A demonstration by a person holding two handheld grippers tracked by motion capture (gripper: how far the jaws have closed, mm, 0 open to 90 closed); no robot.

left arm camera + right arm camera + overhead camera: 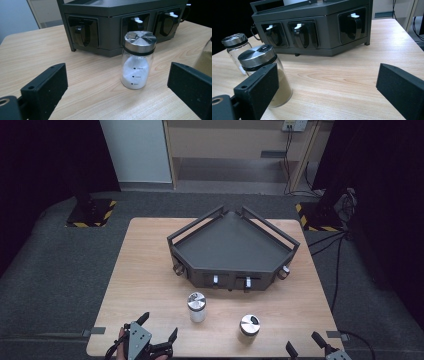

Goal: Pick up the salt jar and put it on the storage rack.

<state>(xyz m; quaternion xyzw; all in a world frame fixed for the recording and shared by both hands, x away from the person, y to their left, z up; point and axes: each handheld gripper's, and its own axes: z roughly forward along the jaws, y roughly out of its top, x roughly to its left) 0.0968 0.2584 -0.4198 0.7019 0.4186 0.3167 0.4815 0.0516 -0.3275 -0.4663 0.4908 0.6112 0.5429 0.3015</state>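
A dark grey corner rack [202, 268] with railed sides stands at the middle of the wooden table [145, 265]. In front of it stand two glass jars with steel lids. The one with white powder [196, 307] is ahead of my left gripper [159, 326], which is open and apart from it. In the left gripper view this jar [137, 65] stands upright beyond the wide-apart jaws of that gripper [117, 75]. The brown-powder jar [249, 325] stands left of my right gripper [302, 341], open with nothing between its jaws. In the right gripper view it [259, 56] sits partly behind the left jaw.
The rack's front wall [107, 30] has several recesses with black hooks and white clips [298, 26]. The white jar [234, 41] stands behind the brown one in the right gripper view. Dark carpet, stand bases and cables surround the table.
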